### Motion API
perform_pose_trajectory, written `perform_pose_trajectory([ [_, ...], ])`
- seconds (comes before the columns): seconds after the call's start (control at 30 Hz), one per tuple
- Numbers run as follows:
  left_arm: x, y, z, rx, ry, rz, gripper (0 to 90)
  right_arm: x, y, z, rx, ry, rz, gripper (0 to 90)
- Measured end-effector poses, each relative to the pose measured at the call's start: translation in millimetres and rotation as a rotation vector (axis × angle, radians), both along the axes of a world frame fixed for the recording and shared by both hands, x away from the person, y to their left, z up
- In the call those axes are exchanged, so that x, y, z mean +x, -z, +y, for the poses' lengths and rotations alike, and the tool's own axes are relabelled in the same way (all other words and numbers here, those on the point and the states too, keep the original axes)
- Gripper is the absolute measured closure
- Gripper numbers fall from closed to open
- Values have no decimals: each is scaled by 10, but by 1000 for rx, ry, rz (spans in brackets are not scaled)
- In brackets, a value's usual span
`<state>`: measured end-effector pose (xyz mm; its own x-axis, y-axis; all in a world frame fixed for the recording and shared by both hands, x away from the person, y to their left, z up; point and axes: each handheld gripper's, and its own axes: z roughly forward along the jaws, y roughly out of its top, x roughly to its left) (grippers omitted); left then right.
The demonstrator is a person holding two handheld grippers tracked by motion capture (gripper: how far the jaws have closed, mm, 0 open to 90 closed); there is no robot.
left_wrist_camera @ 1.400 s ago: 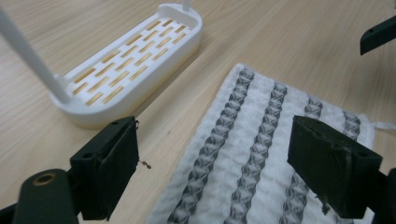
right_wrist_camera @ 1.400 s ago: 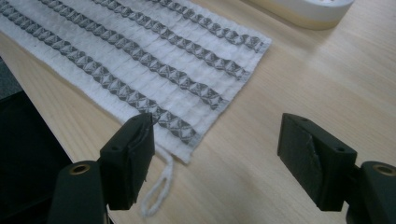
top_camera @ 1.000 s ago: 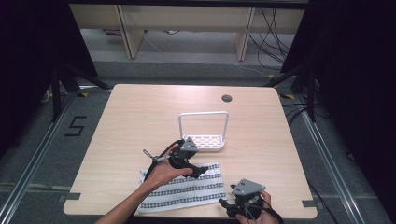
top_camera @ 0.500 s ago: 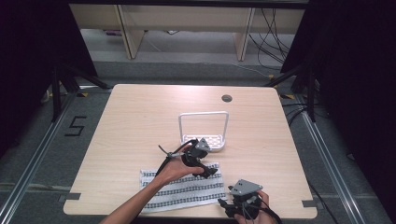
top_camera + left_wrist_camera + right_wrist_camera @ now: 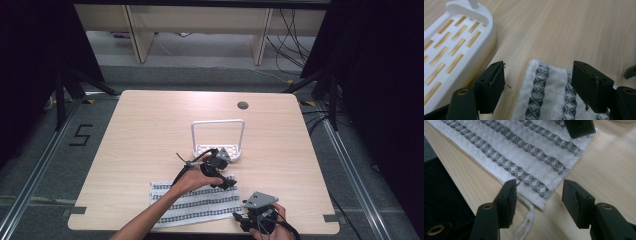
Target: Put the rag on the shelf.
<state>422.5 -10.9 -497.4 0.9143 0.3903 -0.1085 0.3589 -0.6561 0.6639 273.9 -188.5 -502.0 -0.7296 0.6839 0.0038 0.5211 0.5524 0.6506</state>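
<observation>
Now the person stands at the near side of the wooden table [image 5: 150,125] with a gripper in each hand. A white towel [image 5: 200,202] with dark patterned stripes lies flat near the front edge of the table. Just behind it, toward the middle of the table, stands a white plastic rack [image 5: 218,149] with a slotted base and a tall handle-like frame.

The left gripper [image 5: 226,181] is over the far right corner of the towel, between the towel and the rack. In the left gripper view its jaws stand apart on both sides of this corner [image 5: 544,75]; they have just been closing a little, but the pads do not press on the cloth yet. The base of the rack [image 5: 454,42] is just beside the left jaw in this view.

The right gripper [image 5: 243,220] is low at the front edge of the table, at the near right corner of the towel. In the right gripper view its jaws are also apart, and the corner of the towel [image 5: 541,192] lies between them without being pinched. These jaws too have just been closing. A loose white thread [image 5: 526,220] hangs from this corner onto the table. At the top of the same view one dark jaw of the left gripper [image 5: 580,127] is seen over the other corner.
</observation>
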Motion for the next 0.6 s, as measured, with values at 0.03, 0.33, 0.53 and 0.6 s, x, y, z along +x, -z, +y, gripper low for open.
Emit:
perform_pose_trajectory([
  [0.03, -2, 10, -11, 8, -5, 5, 285, -1, 4, 5, 2, 1, -6, 475],
  [0.33, -4, 29, -80, 57, 81, -27, 488, 4, 21, 13, -7, -8, 9, 551],
  [0.53, -16, 19, -102, 70, 92, -35, 609, 5, 27, 11, 3, -7, 17, 664],
  [0.6, -8, 21, -91, 63, 95, -30, 682, 20, 28, 1, 8, -8, 14, 716],
])
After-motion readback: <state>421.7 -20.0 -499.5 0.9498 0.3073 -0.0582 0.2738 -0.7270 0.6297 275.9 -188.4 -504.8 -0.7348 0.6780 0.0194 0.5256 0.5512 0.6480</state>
